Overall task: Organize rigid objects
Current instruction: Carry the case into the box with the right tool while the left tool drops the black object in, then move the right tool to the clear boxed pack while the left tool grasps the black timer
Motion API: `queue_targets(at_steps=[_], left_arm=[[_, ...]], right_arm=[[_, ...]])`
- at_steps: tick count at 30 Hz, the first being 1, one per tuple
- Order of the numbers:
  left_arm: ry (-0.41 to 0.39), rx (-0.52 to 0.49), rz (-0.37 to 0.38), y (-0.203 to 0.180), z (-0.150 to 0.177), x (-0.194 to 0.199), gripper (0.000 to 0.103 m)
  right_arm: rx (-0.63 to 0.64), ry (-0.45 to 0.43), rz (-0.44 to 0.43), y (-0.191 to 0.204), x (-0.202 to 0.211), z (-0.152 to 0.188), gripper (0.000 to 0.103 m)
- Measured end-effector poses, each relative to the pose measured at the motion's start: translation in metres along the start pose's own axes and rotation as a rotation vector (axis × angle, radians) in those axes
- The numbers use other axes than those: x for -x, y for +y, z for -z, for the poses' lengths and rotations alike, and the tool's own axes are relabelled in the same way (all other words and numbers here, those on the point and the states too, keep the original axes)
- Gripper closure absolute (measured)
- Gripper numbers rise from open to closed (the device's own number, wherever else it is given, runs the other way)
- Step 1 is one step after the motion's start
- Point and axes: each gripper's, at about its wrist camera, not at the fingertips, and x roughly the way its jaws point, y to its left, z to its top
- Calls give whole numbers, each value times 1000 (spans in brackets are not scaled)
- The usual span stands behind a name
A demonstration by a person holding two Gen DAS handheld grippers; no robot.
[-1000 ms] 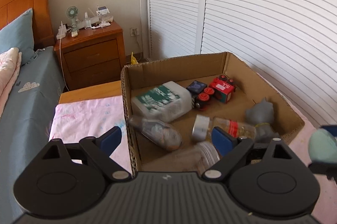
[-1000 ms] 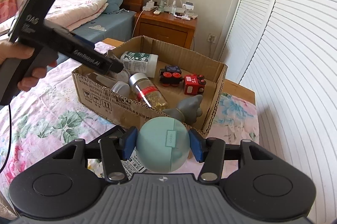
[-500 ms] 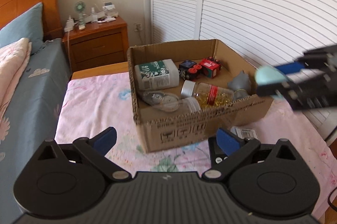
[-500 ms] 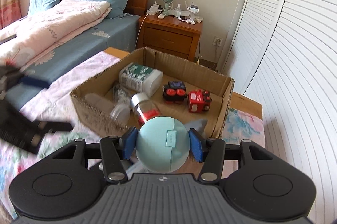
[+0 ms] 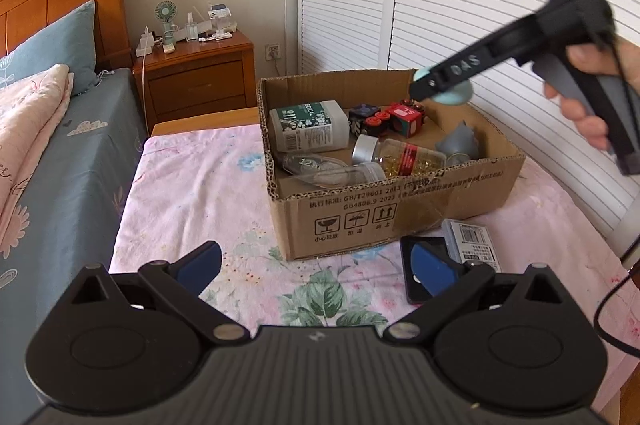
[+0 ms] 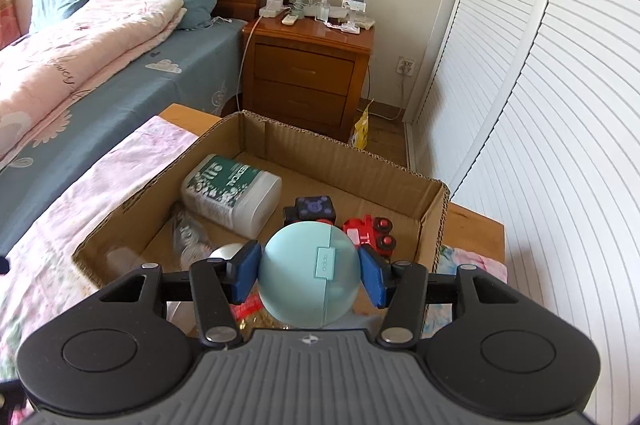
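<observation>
Now the right gripper (image 6: 308, 271) has moved over the box (image 5: 400, 221), high up, squeezing one round case (image 6: 306, 275). Left gripper (image 5: 316, 265) hangs wide open, low and near. Two toy cars (image 5: 384, 115) sit inside.

The cardboard box (image 5: 394, 213) bore "GB/T29601 2013" and "GB4806.9 2023". The right gripper (image 5: 442, 93) read "DAS". The round case (image 6: 309, 285) read "oppo". The red toy (image 5: 406, 117) showed "TS".
</observation>
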Motion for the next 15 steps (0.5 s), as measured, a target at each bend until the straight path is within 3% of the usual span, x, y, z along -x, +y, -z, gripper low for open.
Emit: queue_targets(at_steps=[4,6,8,15], left_arm=[[-1,11,-3,4,3,1,2],[1,20,-5,5,3,1,2],[0,29,-4,8,3,2,2],[14,35,-6,6,5,1,2]], right_arm=[[-30,6,24,-3,-15,-6,42],[-58,3,53,-4,-15,-6,11],[-65,-33,45,-2,-6,-4,0],[-50,-42,49,9,21,7,0]])
